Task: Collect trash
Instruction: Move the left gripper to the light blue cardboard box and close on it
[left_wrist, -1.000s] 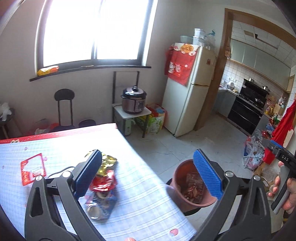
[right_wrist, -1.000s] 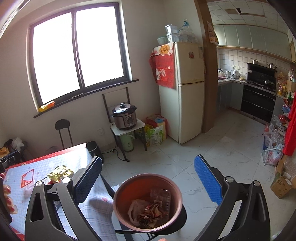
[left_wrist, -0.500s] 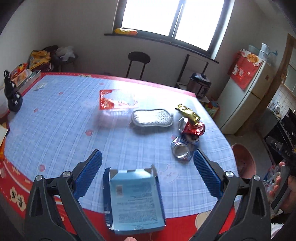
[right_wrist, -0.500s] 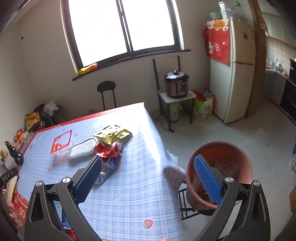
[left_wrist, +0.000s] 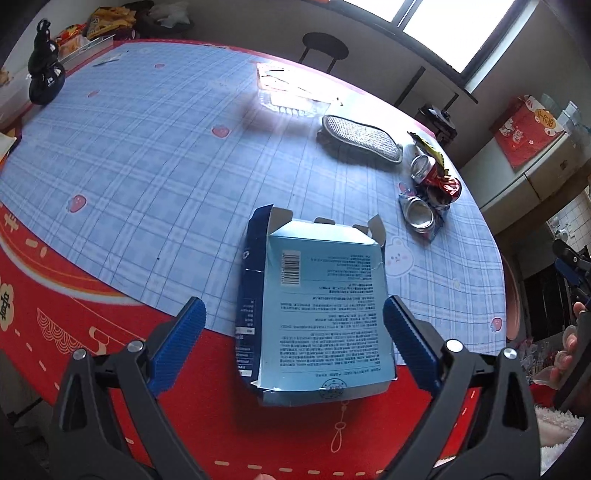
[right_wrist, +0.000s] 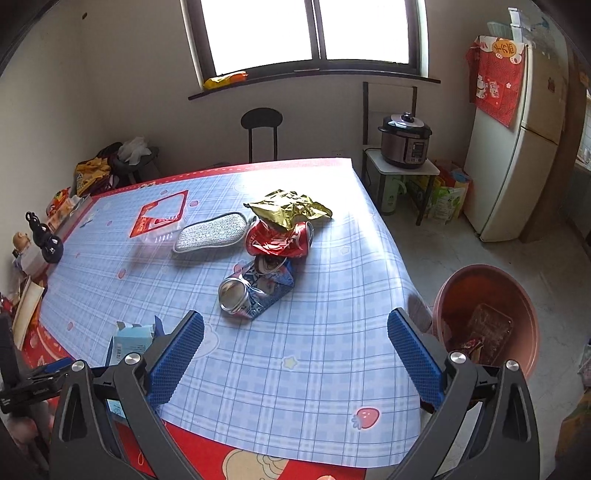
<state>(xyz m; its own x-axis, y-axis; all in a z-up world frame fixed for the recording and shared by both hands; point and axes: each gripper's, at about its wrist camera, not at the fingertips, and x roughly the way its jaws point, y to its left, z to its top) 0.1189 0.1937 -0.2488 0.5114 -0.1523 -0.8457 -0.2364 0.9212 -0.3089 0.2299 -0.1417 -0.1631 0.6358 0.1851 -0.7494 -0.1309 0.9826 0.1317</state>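
Note:
A flattened blue carton (left_wrist: 314, 314) lies at the table's near edge, between the fingers of my left gripper (left_wrist: 294, 306). Its jaws are closing, and the blue pads stand clear of the carton's sides. Further right lie a crushed blue can (left_wrist: 421, 218), a crushed red can (left_wrist: 436, 177) and a gold wrapper (left_wrist: 428, 147). My right gripper (right_wrist: 295, 321) hangs open and empty above the tablecloth, short of the blue can (right_wrist: 255, 288), the red can (right_wrist: 280, 240) and the gold wrapper (right_wrist: 291, 208). The carton (right_wrist: 133, 338) shows at its lower left.
A brownish trash bin (right_wrist: 487, 314) with scraps inside stands on the floor off the table's right edge. A grey scrub pad (right_wrist: 214, 232), a clear tray with a red label (right_wrist: 162, 221) and a black gourd figure (left_wrist: 46, 79) sit on the table. A chair (right_wrist: 262, 122) stands behind.
Both views swung from the bin and floor over to the table. My left gripper sank toward the blue carton, which now fills the space between its fingers.

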